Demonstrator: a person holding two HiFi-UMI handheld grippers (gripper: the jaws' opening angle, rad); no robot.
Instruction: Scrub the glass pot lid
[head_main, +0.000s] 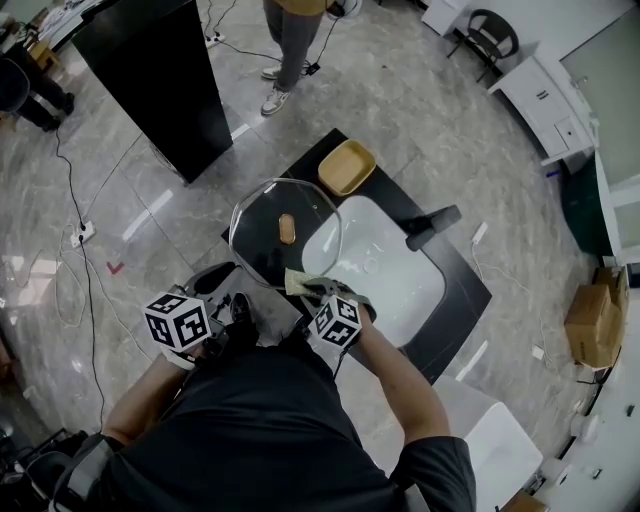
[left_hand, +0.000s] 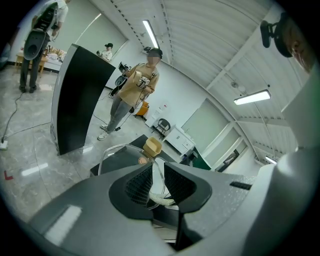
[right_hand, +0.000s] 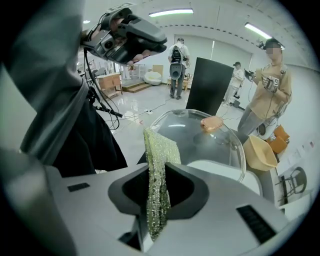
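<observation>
Looking steeply down leaves the jaw tips of both tongs hard to make out, but each gripper view shows them: the left tongs (left_hand: 156, 181) are clamped on the near rim of the one round clear glass pot lid (left_hand: 116, 153) with its single tan knob (right_hand: 212, 122). The right tongs (right_hand: 159, 192) pinch one glittery green scrub cloth (right_hand: 160, 155), whose lower end vanishes between the jaws. Held tilted above the black bench (head_main: 462, 300), the lid hangs at ten o'clock of the one white sink basin (head_main: 385, 275), with one yellow bowl (head_main: 346, 167) at one o'clock of the lid and one black faucet (head_main: 432, 227) at three o'clock.
</observation>
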